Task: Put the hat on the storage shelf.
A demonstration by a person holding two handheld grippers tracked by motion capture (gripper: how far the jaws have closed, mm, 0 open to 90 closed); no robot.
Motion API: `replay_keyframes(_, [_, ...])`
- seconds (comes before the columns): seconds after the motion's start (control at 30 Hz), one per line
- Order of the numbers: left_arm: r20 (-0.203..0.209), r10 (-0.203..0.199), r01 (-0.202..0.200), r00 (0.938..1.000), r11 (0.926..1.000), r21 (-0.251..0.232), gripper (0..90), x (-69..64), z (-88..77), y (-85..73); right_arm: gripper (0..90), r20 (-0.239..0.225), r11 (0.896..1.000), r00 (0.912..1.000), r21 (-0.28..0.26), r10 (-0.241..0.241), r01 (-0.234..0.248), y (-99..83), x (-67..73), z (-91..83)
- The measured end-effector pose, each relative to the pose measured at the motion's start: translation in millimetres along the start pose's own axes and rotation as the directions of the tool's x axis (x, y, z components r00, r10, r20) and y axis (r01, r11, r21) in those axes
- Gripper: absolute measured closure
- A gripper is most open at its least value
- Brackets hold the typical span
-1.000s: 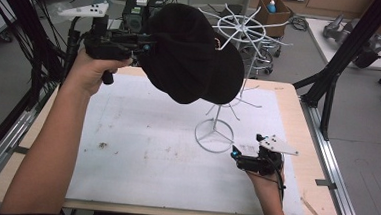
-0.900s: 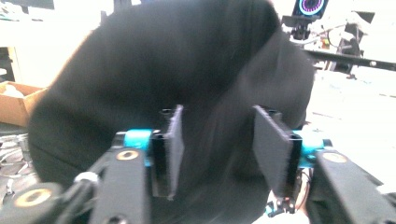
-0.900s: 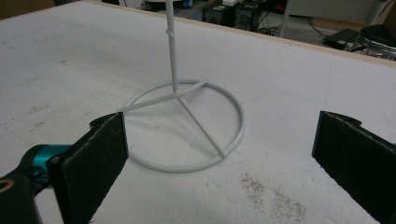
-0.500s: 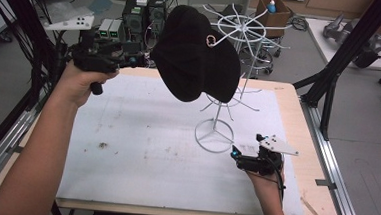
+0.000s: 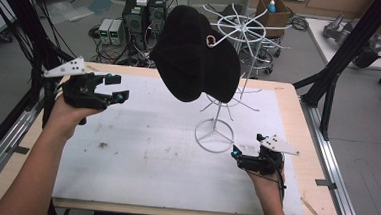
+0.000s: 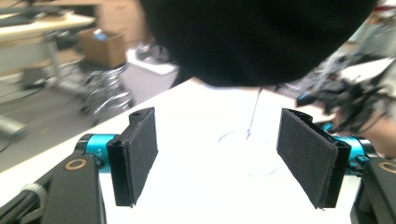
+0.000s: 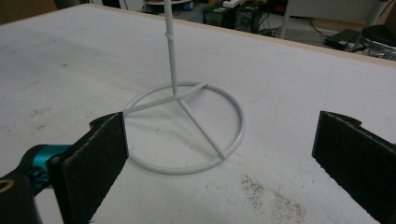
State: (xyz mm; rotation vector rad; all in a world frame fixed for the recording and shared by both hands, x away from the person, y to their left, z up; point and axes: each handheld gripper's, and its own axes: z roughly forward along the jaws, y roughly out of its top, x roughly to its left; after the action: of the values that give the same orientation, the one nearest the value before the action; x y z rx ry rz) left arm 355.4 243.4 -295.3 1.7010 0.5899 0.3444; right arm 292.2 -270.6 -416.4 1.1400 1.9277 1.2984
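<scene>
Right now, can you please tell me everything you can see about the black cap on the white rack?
The black cap looks like soft dark fabric, with a small round light emblem near its top. It hangs from an upper arm of the white wire rack, well above the table, drooping down toward the left. Neither gripper touches it: the left gripper stands open to its left, and in the left gripper view nothing lies between the pads.
</scene>
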Motion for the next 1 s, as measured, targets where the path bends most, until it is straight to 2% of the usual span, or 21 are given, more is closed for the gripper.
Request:
replay_keyframes(0.03, [0.000,0.000,0.000,1.0000,1.0000,0.000,28.7,0.0,0.0,0.0,2.5,0.000,1.000,1.0000,0.000,0.000,0.000,0.0,0.0,0.0])
replay_keyframes(0.2, [-0.016,-0.036,0.036,0.9992,0.9993,-0.011,27.7,-3.4,-8.4,-34.0,2.5,0.000,1.000,1.0000,0.012,-0.003,0.003,-0.4,1.0,2.4])
replay_keyframes(0.5, [-0.028,-0.044,0.043,0.9986,0.9985,-0.035,26.3,-6.9,-16.1,-41.7,2.5,0.004,1.000,1.0000,0.013,0.001,-0.001,-0.8,-1.4,3.8])
replay_keyframes(0.6, [-0.043,-0.036,0.034,0.9984,0.9990,-0.030,24.8,-6.8,-20.0,-43.3,2.4,0.004,1.000,0.9999,0.010,0.012,-0.012,-0.8,-2.5,3.7])
replay_keyframes(0.67, [-0.061,-0.046,0.044,0.9971,0.9984,-0.036,24.2,-4.2,-23.5,-49.7,2.5,0.000,1.000,0.9998,0.008,0.019,-0.019,-1.2,-4.8,4.4])
replay_keyframes(0.77, [-0.086,-0.067,0.066,0.9940,0.9976,-0.020,22.1,1.3,-23.6,-64.5,2.5,-0.001,0.999,0.9994,0.011,0.034,-0.034,-1.6,-6.5,5.1])
replay_keyframes(0.8, [-0.095,-0.086,0.086,0.9917,0.9963,-0.003,21.0,5.7,-22.0,-74.3,2.4,0.000,0.999,0.9988,0.014,0.049,-0.049,-2.0,-8.1,5.8])
replay_keyframes(0.83, [-0.095,-0.086,0.086,0.9917,0.9963,-0.003,20.2,5.7,-22.0,-74.3,2.4,0.000,0.999,0.9988,0.014,0.049,-0.049,-2.0,-8.1,5.8])
replay_keyframes(0.93, [-0.132,-0.083,0.087,0.9878,0.9959,0.023,17.5,10.6,-18.7,-85.8,2.4,-0.002,0.999,0.9991,0.023,0.041,-0.041,-2.6,-8.5,5.1])
replay_keyframes(1.0, [-0.137,-0.080,0.087,0.9873,0.9955,0.040,16.7,11.8,-15.6,-93.2,2.5,-0.001,0.999,0.9994,0.024,0.036,-0.036,-2.9,-8.8,4.8])
